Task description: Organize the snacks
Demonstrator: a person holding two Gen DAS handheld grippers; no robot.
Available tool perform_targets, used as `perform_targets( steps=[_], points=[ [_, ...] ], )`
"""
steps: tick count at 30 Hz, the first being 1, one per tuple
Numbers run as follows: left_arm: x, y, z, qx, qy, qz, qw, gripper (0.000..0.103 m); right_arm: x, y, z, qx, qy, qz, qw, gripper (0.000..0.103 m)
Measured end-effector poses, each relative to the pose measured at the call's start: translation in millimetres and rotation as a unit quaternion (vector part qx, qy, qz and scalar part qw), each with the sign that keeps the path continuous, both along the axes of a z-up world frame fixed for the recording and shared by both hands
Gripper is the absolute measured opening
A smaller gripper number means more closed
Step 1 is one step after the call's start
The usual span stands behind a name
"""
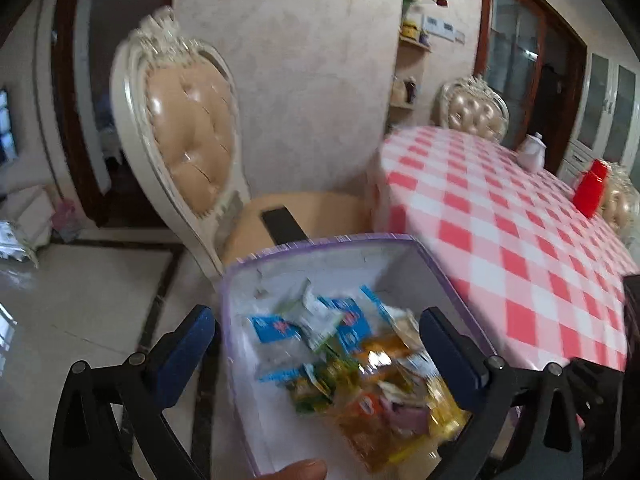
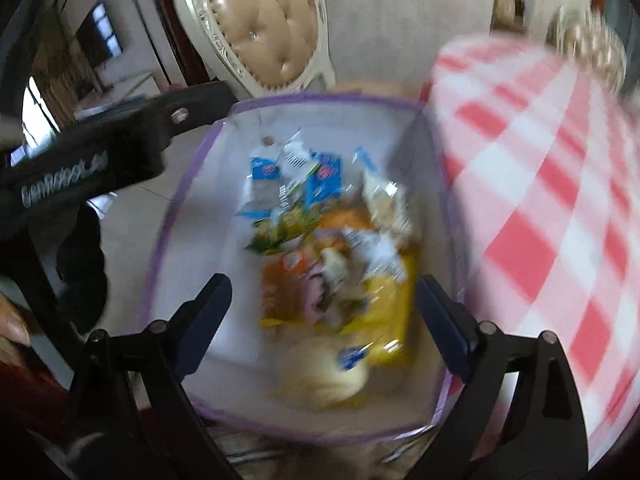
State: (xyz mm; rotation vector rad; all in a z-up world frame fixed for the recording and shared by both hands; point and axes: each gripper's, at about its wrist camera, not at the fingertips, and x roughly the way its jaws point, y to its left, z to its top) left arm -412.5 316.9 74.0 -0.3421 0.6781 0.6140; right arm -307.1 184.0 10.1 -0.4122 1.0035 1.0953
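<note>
Counter under a red-and-white checked cloth at right, carrying a red bottle and a white container near its far edge. Padded chair against the wall, well behind. White box with purple rim just beside the counter edge, below both cameras. Snack packets heaped inside the box: blue-and-white, green, orange, yellow. Left tool above the box, jaws wide apart, nothing between the pads. Right tool likewise spread over the packets, empty. Fingertip at bottom edge.
</note>
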Motion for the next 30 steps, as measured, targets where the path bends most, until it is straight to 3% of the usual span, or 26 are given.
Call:
perform_targets(
  steps=[4,8,11,30],
  points=[
    [8.6,6.3,-13.7,-0.065,0.021,-0.025,0.9973,0.103,8.1,-1.0,-0.5,-0.021,0.014,-0.041,0.999,0.094],
    [17.5,1.3,-27.4,-0.072,0.059,-0.021,0.9955,0.103,9.7,-1.5,-10.8,-0.052,-0.009,-0.066,0.996,0.094],
    [21.0,0.0,-34.8,-0.086,0.066,-0.028,0.9937,0.103,15.3,-1.5,-18.8,-0.064,0.005,-0.073,0.995,0.094],
    [27.2,1.6,-48.5,-0.086,0.095,-0.024,0.9914,0.103,11.1,3.8,-31.4,-0.085,0.007,-0.069,0.994,0.094]
  ],
)
